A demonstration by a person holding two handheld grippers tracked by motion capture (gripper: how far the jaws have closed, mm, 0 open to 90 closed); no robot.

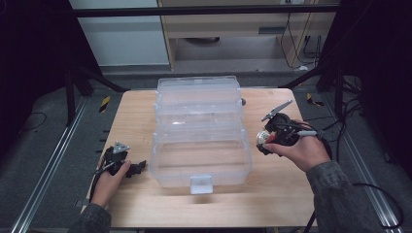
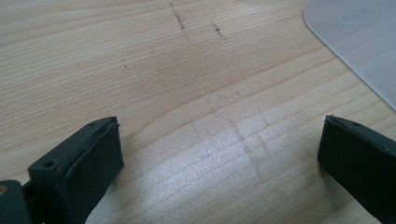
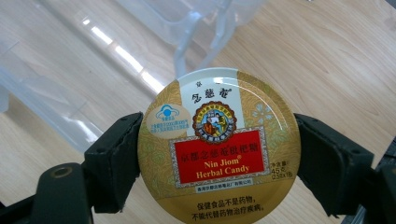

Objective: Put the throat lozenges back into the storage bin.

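A round gold candy tin (image 3: 219,149) with a red "Nin Jiom Herbal Candy" label sits squeezed between the jaws of my right gripper (image 3: 218,158). In the high view that right gripper (image 1: 265,141) hovers just right of a clear plastic storage box (image 1: 200,133), with the candy tin (image 1: 263,138) at its tip. The box stands open in the middle of the wooden table (image 1: 272,194), its lid tilted back. My left gripper (image 1: 141,167) rests low on the table at the box's left front corner. Its jaws stand wide apart over bare wood (image 2: 219,154).
A corner of the clear box (image 2: 359,42) edges into the left gripper view at upper right. The box's latch tab (image 1: 200,183) faces the front edge. Black frame poles and cables surround the table on the floor.
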